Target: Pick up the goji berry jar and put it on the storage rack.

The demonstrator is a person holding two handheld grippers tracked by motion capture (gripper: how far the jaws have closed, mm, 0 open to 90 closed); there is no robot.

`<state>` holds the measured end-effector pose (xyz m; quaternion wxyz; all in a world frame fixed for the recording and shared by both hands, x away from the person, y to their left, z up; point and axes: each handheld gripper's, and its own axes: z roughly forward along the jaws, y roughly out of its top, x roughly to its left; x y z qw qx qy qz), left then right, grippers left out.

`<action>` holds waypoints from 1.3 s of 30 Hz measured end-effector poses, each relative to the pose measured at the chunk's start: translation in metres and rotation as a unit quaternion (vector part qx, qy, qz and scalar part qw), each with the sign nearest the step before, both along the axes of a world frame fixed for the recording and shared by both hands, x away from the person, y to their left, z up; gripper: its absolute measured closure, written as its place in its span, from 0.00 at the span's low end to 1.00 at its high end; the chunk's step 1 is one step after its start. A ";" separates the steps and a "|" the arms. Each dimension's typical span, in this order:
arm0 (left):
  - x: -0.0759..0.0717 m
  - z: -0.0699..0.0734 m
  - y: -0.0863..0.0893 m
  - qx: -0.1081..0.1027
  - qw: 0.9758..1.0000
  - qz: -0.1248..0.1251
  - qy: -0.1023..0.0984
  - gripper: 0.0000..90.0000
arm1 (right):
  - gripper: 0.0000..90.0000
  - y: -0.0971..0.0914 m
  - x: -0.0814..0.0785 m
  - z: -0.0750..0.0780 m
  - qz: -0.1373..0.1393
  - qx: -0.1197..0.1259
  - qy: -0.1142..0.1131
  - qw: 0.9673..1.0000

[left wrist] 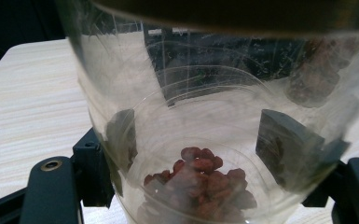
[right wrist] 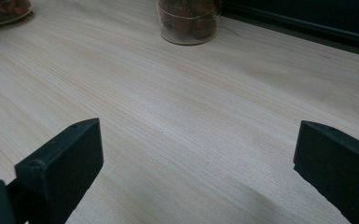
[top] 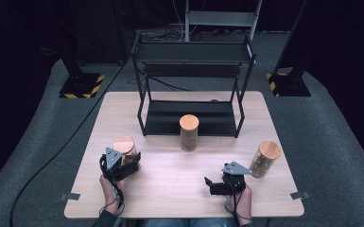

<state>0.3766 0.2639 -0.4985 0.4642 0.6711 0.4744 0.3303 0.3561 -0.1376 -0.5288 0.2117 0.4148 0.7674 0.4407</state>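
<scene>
While left tongs (top: pixel 131 162) pinch a jar (top: pixel 125 147), right tongs (top: pixel 211 184) gape; rack (top: pixel 191 118) stands behind

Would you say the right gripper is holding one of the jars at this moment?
No, the right gripper has its jaws spread wide over bare table, with nothing between them in the right gripper view.

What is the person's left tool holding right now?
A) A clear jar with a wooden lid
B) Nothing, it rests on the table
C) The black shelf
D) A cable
A: the left tool is closed around the clear jar with reddish pieces at its bottom; its pads press on the jar's sides.
</scene>
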 end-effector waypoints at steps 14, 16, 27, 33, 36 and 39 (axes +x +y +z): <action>0.003 0.008 -0.005 0.002 1.000 -0.012 -0.001 0.27 | 0.01 -0.001 0.001 0.000 0.003 0.006 0.003 1.000; 0.003 0.008 -0.007 0.003 1.000 -0.016 0.000 0.27 | 0.01 -0.001 0.001 0.000 0.003 0.005 0.004 1.000; 0.007 0.011 -0.015 0.007 1.000 -0.027 -0.001 0.27 | 0.01 -0.001 0.001 0.000 0.004 0.006 0.005 1.000; 0.010 0.012 -0.019 0.012 0.999 -0.036 -0.001 0.27 | 0.01 -0.001 0.001 0.000 0.004 0.007 0.005 1.000; 0.010 0.012 -0.020 0.015 0.999 -0.038 -0.001 0.27 | 0.01 -0.001 0.001 0.000 0.005 0.005 0.005 1.000; 0.012 0.013 -0.021 0.015 0.999 -0.040 0.000 0.27 | 0.01 -0.001 0.001 0.000 0.005 0.004 0.005 1.000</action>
